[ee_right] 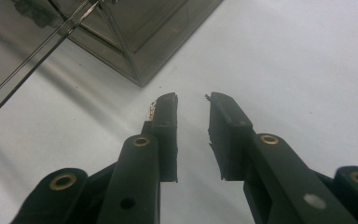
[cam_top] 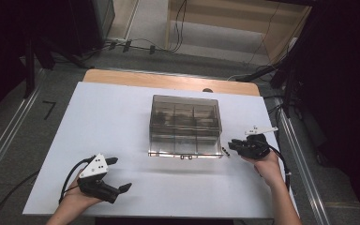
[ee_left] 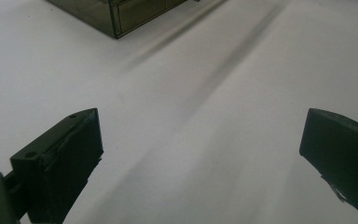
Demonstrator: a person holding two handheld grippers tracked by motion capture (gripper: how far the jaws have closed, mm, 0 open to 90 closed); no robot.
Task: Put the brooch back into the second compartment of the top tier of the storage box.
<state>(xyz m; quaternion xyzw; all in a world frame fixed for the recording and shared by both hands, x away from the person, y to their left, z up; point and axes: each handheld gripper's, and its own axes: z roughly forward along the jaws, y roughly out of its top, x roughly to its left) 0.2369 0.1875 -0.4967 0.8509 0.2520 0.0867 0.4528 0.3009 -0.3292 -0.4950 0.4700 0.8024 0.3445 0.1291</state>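
1. Right gripper view, item in hand: small piece, dark with a metallic glint, too small to identify. It lies on the white worktop just off the front right corner of the compartment box. In the high view it is a dark speck beside that same corner.
2. Handling, judged: very light, rigid, and apt to skid or flick away on the smooth sheet. Best taken across its narrow width with the very tips, pressed low to the surface. A near-shut span suits it.
3. Compartment box: smoky clear plastic, divided into cells, standing mid-worktop. Likely stiff, light and slick-walled. Its corner edge stands close enough to the piece to crowd a tip.
4. Right gripper: off the box's front right corner, tips down at the sheet. The jaws stand narrow, with a slim gap and nothing between the pads. The piece lies against the outer side of one tip, so it is beside the gripper, not in it. In the high view the right gripper points toward the box corner.
5. Left gripper: well apart from the box, off its front left. The jaws stand wide, bare sheet lies between them, and they hold and touch nothing. The high view shows the left gripper resting low near the worktop's near edge.
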